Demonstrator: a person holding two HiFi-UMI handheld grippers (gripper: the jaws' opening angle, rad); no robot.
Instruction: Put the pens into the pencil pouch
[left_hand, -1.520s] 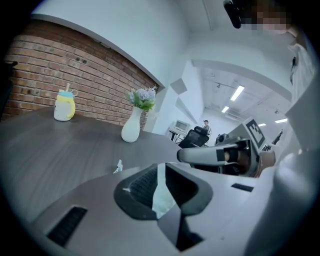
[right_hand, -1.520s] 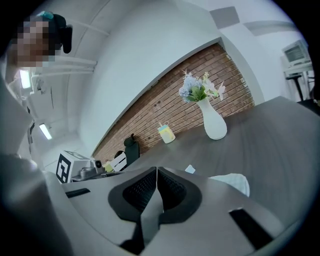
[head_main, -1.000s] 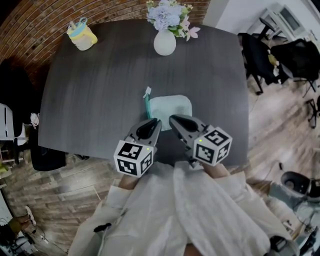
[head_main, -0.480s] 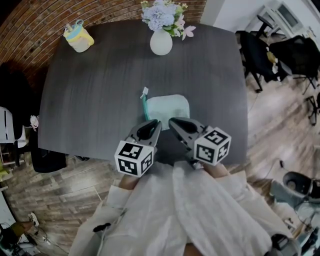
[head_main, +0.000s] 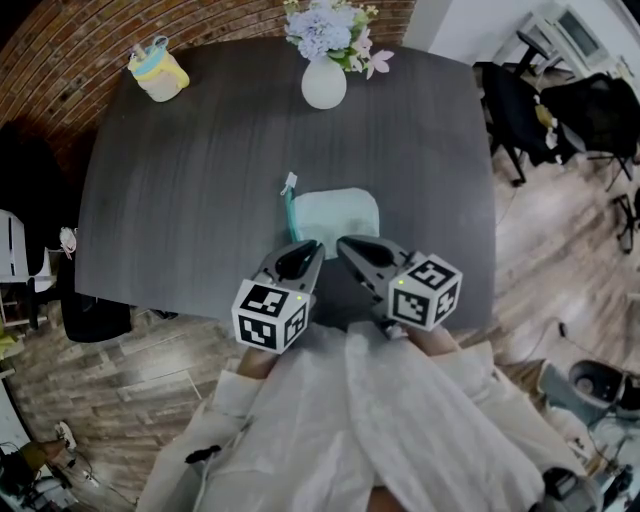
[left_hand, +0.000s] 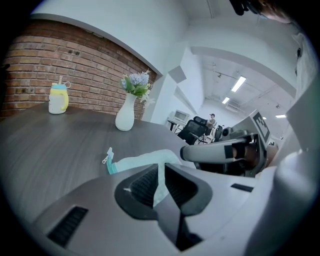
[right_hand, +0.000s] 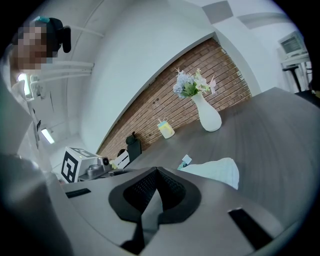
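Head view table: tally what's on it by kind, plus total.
Pouch, light teal: 1
Vase, white, with flowers: 1
Cup, yellow with a blue lid: 1
Pens: 0 in view
Total: 3
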